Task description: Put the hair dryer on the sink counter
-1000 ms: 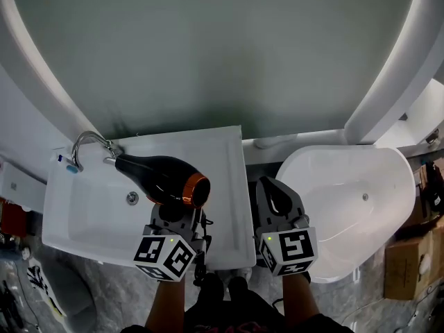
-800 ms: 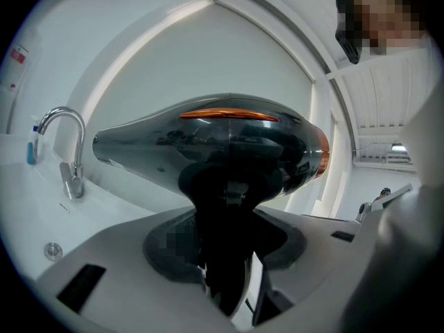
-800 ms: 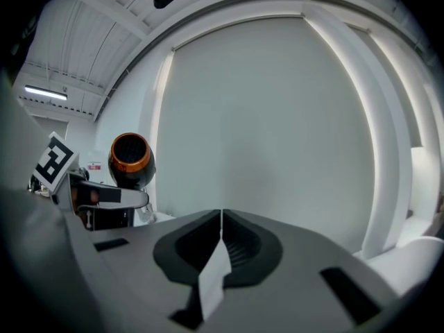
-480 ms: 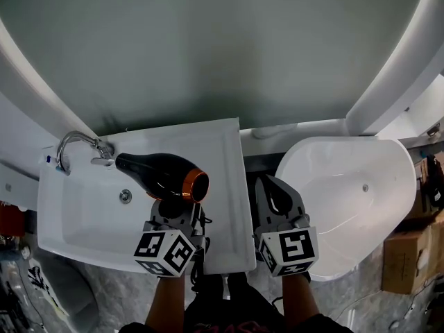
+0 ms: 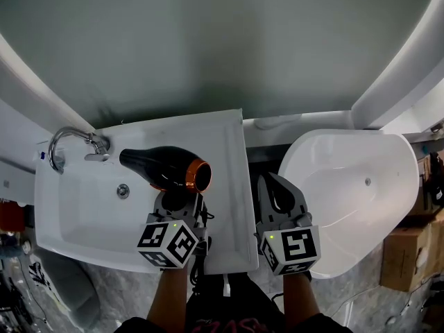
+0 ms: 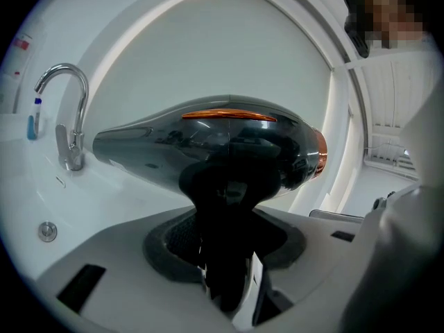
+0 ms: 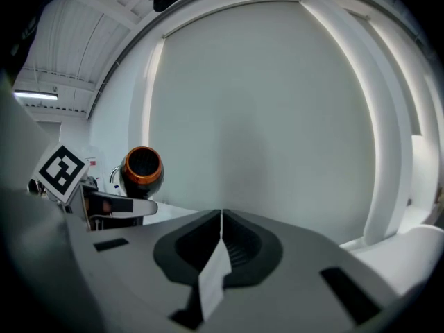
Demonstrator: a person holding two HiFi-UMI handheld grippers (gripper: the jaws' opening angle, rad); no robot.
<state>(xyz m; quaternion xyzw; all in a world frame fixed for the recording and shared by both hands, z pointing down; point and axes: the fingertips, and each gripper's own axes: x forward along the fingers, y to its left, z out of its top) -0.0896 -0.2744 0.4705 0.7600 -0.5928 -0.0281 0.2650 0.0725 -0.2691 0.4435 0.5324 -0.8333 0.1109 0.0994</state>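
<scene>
Lowering the hair dryer (image 5: 166,168) well means we should hold the left hand-held gripper (image 5: 179,201) clamped on its black handle, jaws fairly wide around it, until the body rests on the flat bench (image 5: 232,179) right of the basin (image 5: 83,214). The dryer hangs over the basin's right edge, nozzle toward the faucet (image 5: 69,141). Our right hand-held gripper (image 5: 279,201) is closed and empty, beside the bathtub (image 5: 347,200). The bench looks glossy white, so the rounded body may roll. A pale green wall stands behind.
</scene>
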